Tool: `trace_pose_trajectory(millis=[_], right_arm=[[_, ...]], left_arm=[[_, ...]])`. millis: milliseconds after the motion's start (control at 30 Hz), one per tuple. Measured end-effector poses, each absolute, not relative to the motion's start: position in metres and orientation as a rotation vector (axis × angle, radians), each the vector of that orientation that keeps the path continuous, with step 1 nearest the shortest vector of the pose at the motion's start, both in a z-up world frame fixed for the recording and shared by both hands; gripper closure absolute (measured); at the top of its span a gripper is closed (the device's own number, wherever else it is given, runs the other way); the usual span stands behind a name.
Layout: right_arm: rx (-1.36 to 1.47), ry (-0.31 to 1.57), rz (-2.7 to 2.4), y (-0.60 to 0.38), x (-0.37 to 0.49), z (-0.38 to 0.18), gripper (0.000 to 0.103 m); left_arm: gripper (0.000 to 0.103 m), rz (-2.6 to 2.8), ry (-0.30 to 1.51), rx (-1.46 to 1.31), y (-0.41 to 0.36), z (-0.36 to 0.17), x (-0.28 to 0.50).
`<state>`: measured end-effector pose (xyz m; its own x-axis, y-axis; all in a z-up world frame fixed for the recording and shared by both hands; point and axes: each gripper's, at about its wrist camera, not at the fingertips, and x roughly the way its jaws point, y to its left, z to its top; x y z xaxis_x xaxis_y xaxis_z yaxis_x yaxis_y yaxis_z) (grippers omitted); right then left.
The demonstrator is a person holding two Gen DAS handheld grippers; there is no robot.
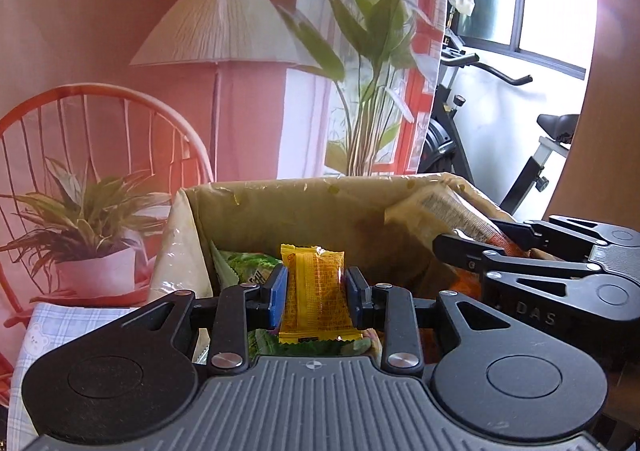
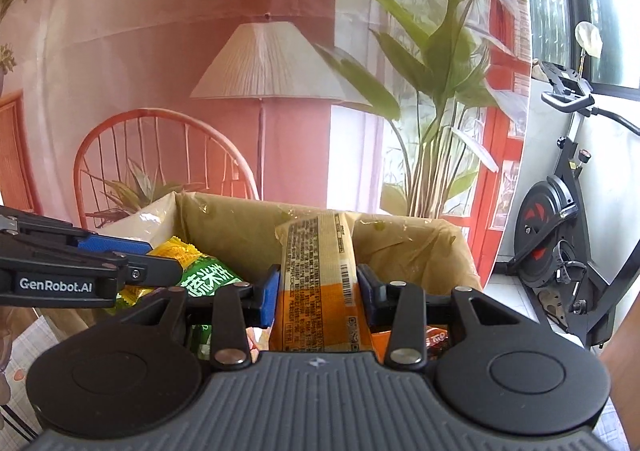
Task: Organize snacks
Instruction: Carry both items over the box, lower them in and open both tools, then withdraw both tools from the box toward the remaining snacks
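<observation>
My left gripper (image 1: 316, 291) is shut on a small yellow snack packet (image 1: 314, 293), held upright over a cardboard box (image 1: 304, 211) lined with tape. My right gripper (image 2: 316, 291) is shut on a long yellow-and-orange snack packet (image 2: 320, 279), also held over the box (image 2: 412, 247). The right gripper shows at the right of the left wrist view (image 1: 472, 251), with its packet (image 1: 440, 207) sticking up. The left gripper shows at the left of the right wrist view (image 2: 160, 263), with the yellow packet (image 2: 176, 249). Green snack bags (image 2: 208, 277) lie inside the box.
A checked cloth (image 1: 60, 327) covers the surface left of the box. A printed backdrop with chair, lamp and plants hangs behind (image 1: 216, 23). An exercise bike (image 2: 560, 239) stands at the right by the window. A red snack packet (image 2: 436, 339) lies in the box at right.
</observation>
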<state>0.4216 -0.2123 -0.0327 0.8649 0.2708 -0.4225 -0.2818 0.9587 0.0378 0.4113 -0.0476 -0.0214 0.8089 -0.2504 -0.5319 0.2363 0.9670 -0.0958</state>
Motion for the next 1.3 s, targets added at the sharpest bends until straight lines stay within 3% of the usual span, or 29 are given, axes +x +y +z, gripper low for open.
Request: trace_pose_trajectory(millis=[100, 167, 533, 967, 1300], right_arm=[[-0.022, 0.430, 0.292, -0.212, 0.417, -0.033, 0.055], [-0.018, 0.423, 0.299, -0.213, 0.413, -0.033, 0.045], [0.006, 0.378, 0.322, -0.220, 0.365, -0.023, 0.044], [0.119, 0.389, 0.327, -0.235, 0.292, -0.043, 0.044], [0.136, 0.521, 0.330, -0.235, 0.239, -0.104, 0.044]], left_arm=[[0.066, -0.265, 0.577, -0.031, -0.044, -0.022, 0.410], [0.048, -0.265, 0.579, -0.037, -0.042, -0.022, 0.408], [0.033, -0.259, 0.546, -0.035, -0.029, -0.007, 0.373], [0.031, -0.275, 0.547, -0.101, 0.006, -0.007, 0.309], [0.028, -0.224, 0.618, -0.029, 0.011, -0.050, 0.268]])
